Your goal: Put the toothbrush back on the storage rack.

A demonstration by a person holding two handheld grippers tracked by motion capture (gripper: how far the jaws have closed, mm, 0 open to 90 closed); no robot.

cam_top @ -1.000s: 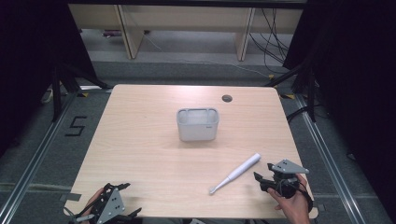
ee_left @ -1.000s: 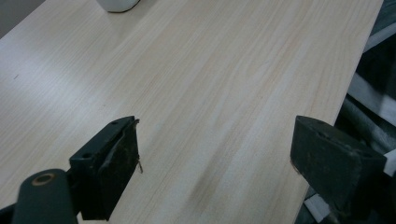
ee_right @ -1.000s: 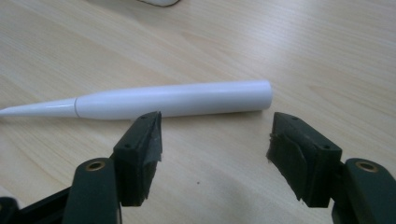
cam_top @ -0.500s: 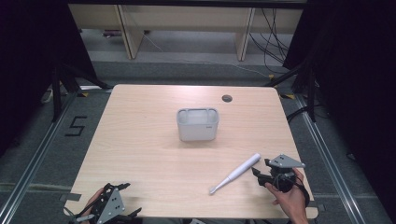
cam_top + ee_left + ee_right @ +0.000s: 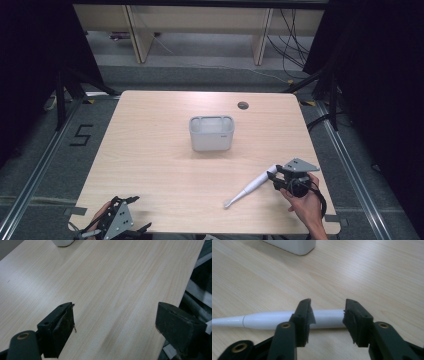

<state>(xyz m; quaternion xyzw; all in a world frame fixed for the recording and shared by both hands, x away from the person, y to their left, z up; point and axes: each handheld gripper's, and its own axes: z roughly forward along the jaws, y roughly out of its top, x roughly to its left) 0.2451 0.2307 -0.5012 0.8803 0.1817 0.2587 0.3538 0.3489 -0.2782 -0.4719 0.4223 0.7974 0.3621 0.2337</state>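
**White toothbrush lies between the right gripper's parted jaws**

Pale wood grain covers the table (image 5: 150, 150), and the one piece of writing that can be read is a dark "5" (image 5: 81, 135) marked on the grey floor off the table's left edge. No brand or label can be made out on anything lying on the table.

Taking the grey container (image 5: 211, 133) near the table's middle as the landmark: the white electric toothbrush (image 5: 250, 188) lies flat on the wood, nearer the person than the container and to its right, with its thin head end pointing toward the near edge and its thick handle end angled away to the right. The right gripper (image 5: 274, 178), held in the person's right hand (image 5: 305, 207), sits at that thick end. In the right gripper view its jaws stand parted, one on each side of the handle (image 5: 294, 319); the left jaw overlaps the handle, while the right jaw sits just at the handle's blunt end. Whether either pad actually presses the plastic cannot be told. The container's lower corner (image 5: 294, 246) shows beyond the handle.

The left gripper (image 5: 131, 201) rests at the near left corner, well apart from the container. In the left gripper view its jaws are spread wide over bare wood (image 5: 112, 290), holding nothing.
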